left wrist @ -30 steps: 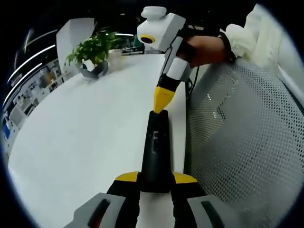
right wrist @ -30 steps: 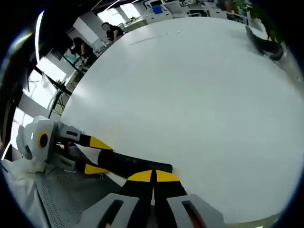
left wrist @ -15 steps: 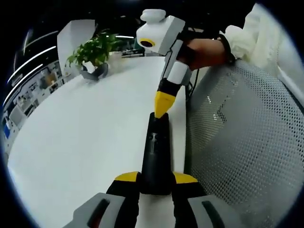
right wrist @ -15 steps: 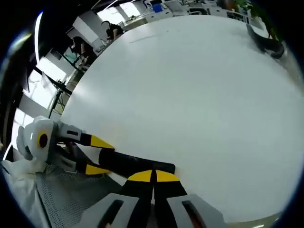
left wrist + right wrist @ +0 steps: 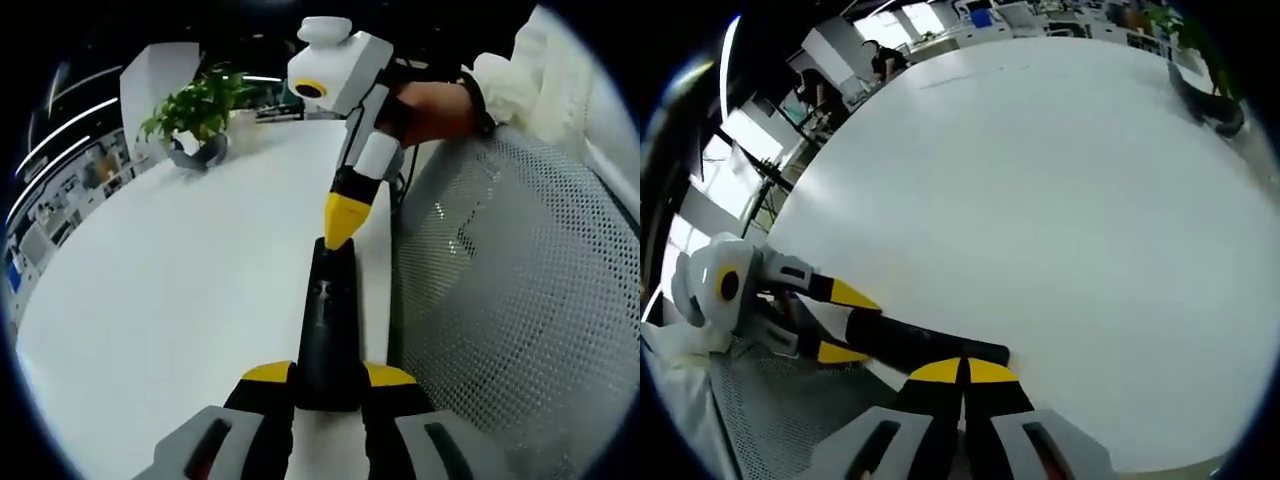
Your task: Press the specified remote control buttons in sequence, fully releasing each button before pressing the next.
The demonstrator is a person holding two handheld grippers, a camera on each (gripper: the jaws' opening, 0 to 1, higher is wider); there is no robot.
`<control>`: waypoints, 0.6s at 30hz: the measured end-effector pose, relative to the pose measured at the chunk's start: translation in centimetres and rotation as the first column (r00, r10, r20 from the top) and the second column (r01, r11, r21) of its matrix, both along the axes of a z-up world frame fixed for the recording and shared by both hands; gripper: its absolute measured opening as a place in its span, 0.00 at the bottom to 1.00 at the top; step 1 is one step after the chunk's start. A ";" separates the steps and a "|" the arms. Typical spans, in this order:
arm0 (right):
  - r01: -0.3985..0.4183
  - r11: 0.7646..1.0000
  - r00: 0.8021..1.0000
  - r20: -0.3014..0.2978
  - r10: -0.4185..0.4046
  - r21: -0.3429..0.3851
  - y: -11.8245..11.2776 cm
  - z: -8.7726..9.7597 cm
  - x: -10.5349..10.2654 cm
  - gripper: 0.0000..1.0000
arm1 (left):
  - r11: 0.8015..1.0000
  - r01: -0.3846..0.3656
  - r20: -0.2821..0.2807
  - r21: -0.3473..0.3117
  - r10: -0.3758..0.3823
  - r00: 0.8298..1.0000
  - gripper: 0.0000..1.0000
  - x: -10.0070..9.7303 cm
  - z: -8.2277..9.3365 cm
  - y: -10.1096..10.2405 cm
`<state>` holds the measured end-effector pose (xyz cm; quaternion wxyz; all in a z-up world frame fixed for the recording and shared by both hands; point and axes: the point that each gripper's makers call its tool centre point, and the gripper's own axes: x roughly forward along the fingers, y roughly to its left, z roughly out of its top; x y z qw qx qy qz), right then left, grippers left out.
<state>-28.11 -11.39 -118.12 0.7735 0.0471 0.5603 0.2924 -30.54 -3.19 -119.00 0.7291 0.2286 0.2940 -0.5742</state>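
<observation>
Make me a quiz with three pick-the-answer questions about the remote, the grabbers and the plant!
1. Where is the potted plant?
A. at the far edge of the white table
B. on the mesh chair
C. on top of the remote

2. What colour are the tips of the hand-held grippers?
A. red
B. yellow
C. green

3. What is the left hand-held gripper doing?
A. hanging open
B. lying flat on the table
C. shut on the black remote control

Answers:
1 A, the plant stands far off by the table's edge.
2 B, the right hand-held gripper ends in yellow.
3 C, its jaws clamp the near end of the remote.
</observation>
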 end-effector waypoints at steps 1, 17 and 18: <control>-0.001 1.000 1.000 0.000 0.001 0.001 0.0 0.0 0.0 0.00 | 1.000 0.001 0.000 0.000 -0.001 1.000 0.25 0.0 0.0 0.0; -0.039 0.999 0.999 -0.002 0.039 0.000 0.8 -0.1 -0.5 0.00 | 1.000 0.015 -0.001 -0.003 -0.015 1.000 0.25 -0.1 -0.1 -0.4; -0.035 0.999 0.999 -0.004 0.035 0.002 0.8 -0.1 -0.5 0.00 | 1.000 0.015 0.000 -0.003 -0.015 1.000 0.25 -0.1 -0.1 -0.4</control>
